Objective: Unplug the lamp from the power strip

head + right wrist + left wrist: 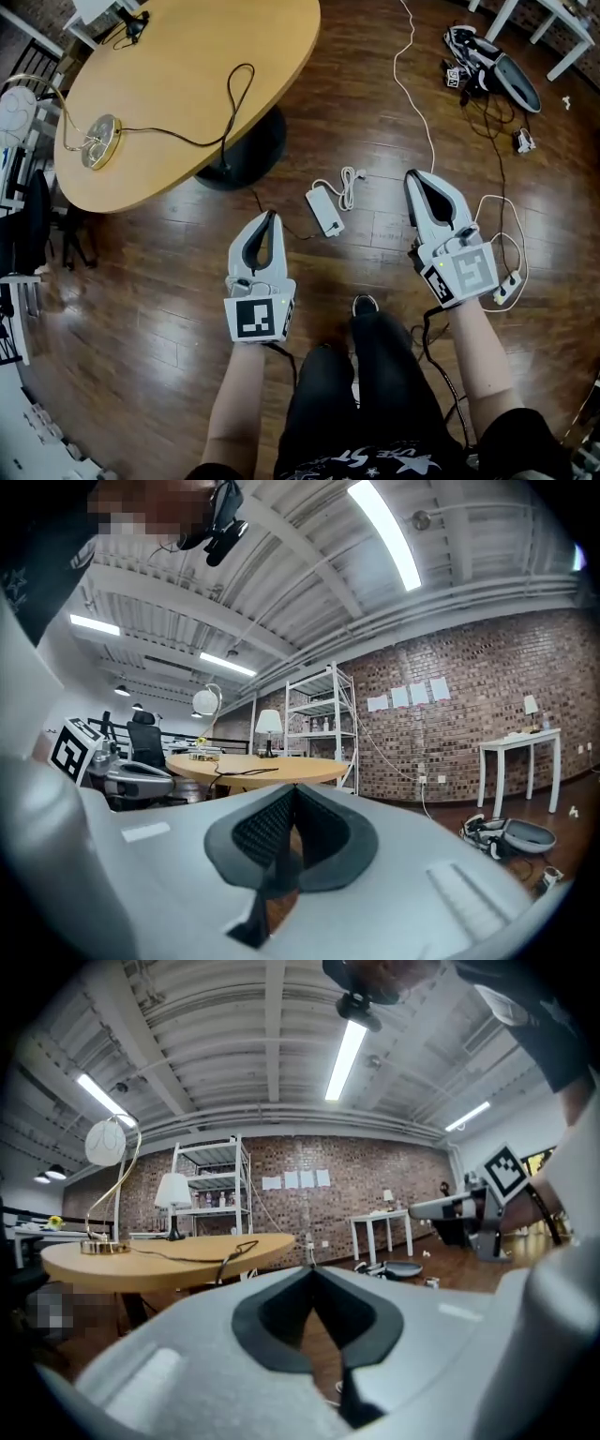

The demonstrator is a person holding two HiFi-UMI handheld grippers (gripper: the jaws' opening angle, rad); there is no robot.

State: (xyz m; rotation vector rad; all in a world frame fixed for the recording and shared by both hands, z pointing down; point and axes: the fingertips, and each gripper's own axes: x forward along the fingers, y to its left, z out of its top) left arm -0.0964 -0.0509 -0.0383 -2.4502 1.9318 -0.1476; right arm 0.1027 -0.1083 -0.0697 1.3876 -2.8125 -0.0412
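The lamp (98, 141) is placed on the round wooden surface (187, 56), and its black cord (253, 77) is led over the edge towards the white power strip (324, 212) on the floor. The left claw (273, 215) and the right claw (411, 174) are held closed above the floor on either side of the strip, and nothing is gripped.

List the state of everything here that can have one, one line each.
left gripper: shut, empty.
right gripper: shut, empty.
lamp: standing on the round table.
lamp cord: slack, loops across the table, drops towards the power strip.
power strip: flat on the floor; the cord reaches its near end, plug apparently in.
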